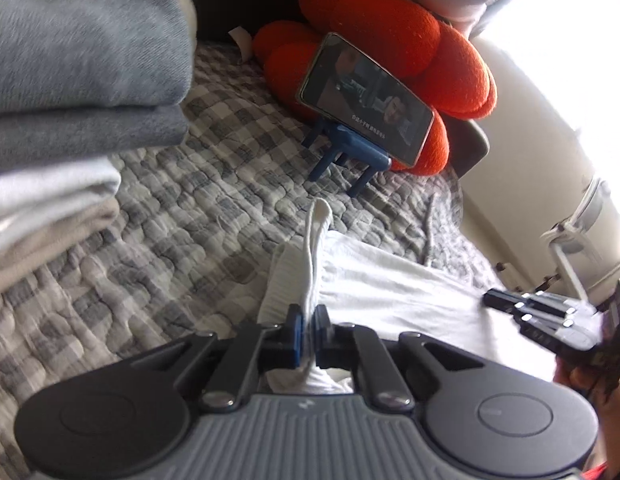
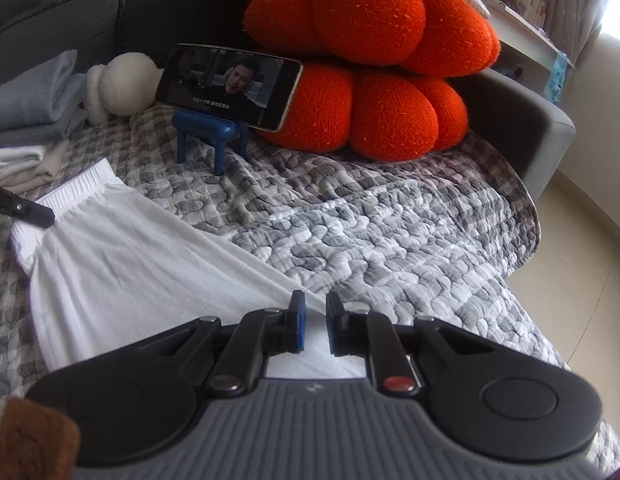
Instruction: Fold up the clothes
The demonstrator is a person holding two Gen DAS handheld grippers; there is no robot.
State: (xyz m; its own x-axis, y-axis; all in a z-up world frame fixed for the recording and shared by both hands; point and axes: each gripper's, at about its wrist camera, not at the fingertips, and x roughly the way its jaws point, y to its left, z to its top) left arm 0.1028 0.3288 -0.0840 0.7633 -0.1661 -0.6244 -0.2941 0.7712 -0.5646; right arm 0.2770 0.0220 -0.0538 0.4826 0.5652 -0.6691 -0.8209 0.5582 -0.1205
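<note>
left gripper (image 1: 308,322): jaws pinched on the elastic waistband of the white garment (image 1: 390,292), a ridge of cloth standing up between the blue pads. right gripper (image 2: 315,326): jaws a little apart over the other end of the garment (image 2: 122,264), white cloth showing in the gap, pads not pressing it as far as i can tell. in the left view the right gripper (image 1: 522,312) sits at the far edge of the cloth.

step, my read: grasping both ends ahead of a fold. left end secured, right end not yet.

next move calls for: right jaws closing on the hem edge with both layers caught, then lifting both ends together and carrying one end over the other without dragging the quilt (image 2: 390,220).

garment: white, thin, soft, gathered ribbed waistband, lying mostly flat on the grey checked quilt with light creases. looks like shorts or a skirt, can't tell which.

around it: stack of folded clothes (image 2: 26,120) just beyond the waistband end, likely the drop point. phone (image 2: 228,86) on a blue stand (image 2: 208,132) against an orange cushion (image 2: 370,64), well clear of the fold.
</note>
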